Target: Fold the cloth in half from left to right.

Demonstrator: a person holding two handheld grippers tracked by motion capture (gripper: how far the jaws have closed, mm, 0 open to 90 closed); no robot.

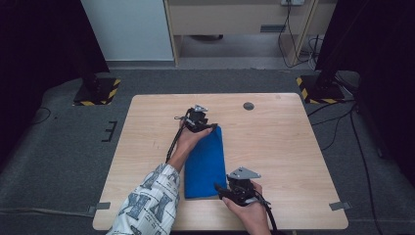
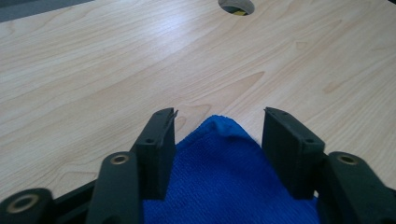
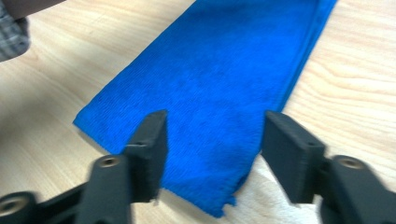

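A folded blue cloth (image 1: 204, 164) lies flat in the lower middle of the high view, on the pale wood-grain table (image 1: 274, 147), with bare wood all around it. A small round hole (image 1: 248, 105) sits toward the table's upper edge, well apart from the cloth. Your left claw (image 1: 208, 128) rests at the cloth's far corner, released, its jaws apart with the rounded corner lying loose between them. Your right claw (image 1: 221, 188) sits at the near right corner, also released, the fuzzy terry edge between its jaws but not pinched. Your patterned sleeve (image 1: 149, 205) is cut off at the bottom edge. The right gripper view is slightly blurred.
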